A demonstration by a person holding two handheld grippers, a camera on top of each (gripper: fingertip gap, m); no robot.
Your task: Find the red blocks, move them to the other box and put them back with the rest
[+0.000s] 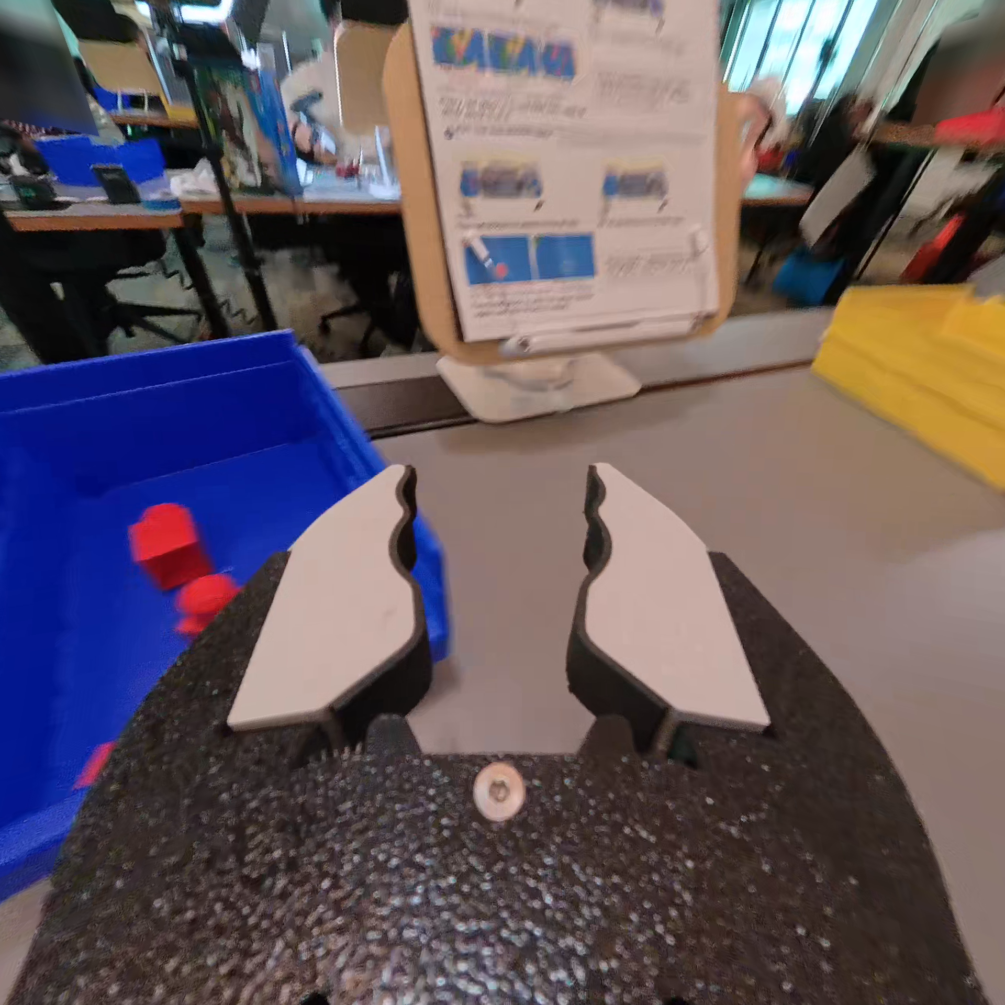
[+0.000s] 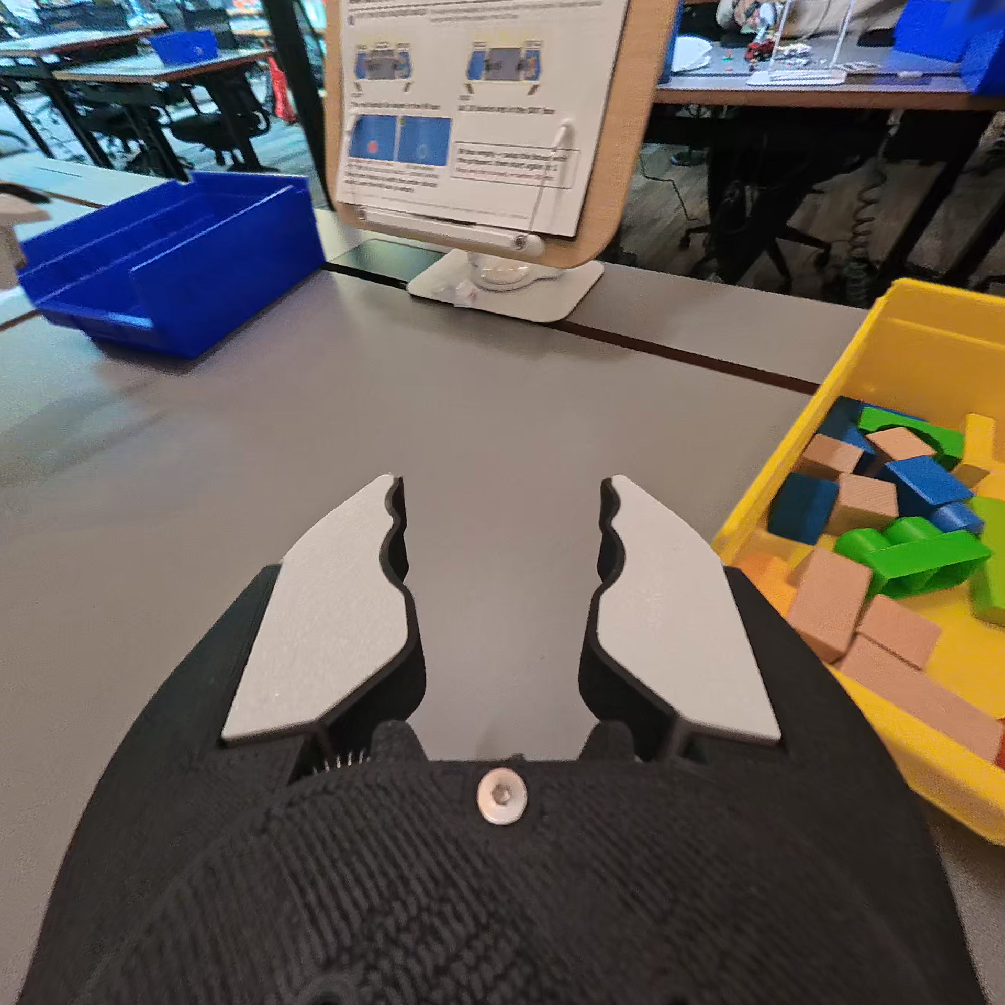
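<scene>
While both grabbers are empty, I can see red blocks (image 1: 166, 538) lying in the blue box (image 1: 179, 413), which sits by the left edge of the table (image 2: 380, 391). A square one and a round one (image 1: 206, 598) are touching, and a bit of red (image 1: 95, 764) peeks out nearer the front. The yellow box (image 2: 870, 380) is at the right edge of the table, full of blue, green and tan blocks (image 2: 897, 544), with only a sliver of red at its near end. So I think the reds now need to go back to the yellow box. The left grabber (image 1: 500, 478) has its jaws wide with nothing between them. It is held just past the right wall of the blue box, pointing across the bare table at the paper stand (image 1: 565, 179). The right grabber (image 2: 503, 489) is also wide open and empty, held low over the middle of the table beside the yellow box. What could go wrong? The two red blocks touch, so a grab could catch both or knock one away. The left grabber could also bump the box wall going in. The left view is blurry, so aiming looks tricky.
</scene>
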